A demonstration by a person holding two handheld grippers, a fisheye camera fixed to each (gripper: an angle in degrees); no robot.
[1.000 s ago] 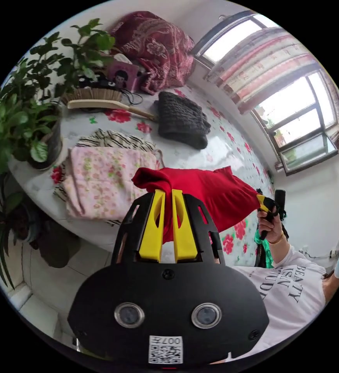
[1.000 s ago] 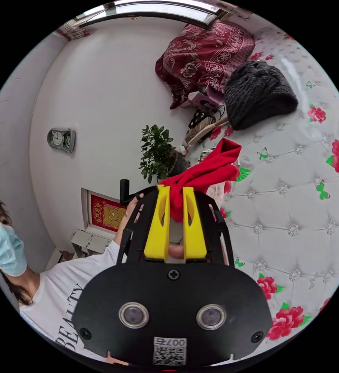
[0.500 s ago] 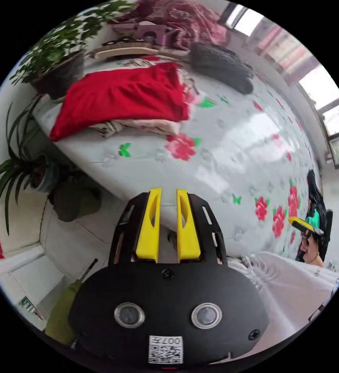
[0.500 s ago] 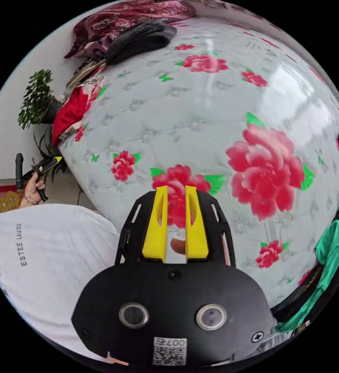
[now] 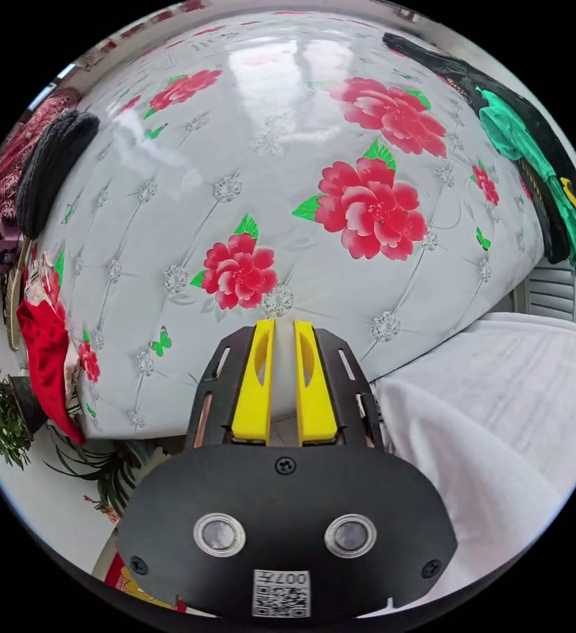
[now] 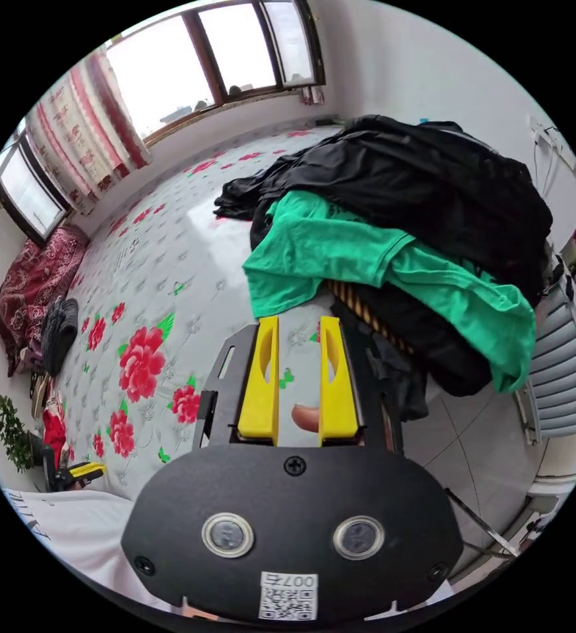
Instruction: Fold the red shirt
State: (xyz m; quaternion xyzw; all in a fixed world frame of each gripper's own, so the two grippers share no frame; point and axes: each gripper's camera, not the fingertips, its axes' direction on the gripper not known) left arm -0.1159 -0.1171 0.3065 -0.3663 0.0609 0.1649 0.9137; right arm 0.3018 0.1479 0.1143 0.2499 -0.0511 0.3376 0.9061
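- The red shirt (image 5: 45,356), held by both claws a second ago, now lies folded on the pile at the bed's (image 5: 288,165) far corner.
- Left claw (image 5: 279,330) narrow and empty; right claw (image 6: 299,326) parted, empty, facing the green garment (image 6: 367,264).
- Fold looks finished.

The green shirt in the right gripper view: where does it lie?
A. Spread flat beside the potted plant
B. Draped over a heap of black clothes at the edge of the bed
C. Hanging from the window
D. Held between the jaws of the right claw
B. The green shirt lies draped over the heap of black clothes on the flowered bed, and the right claw stands open and empty in front of it.
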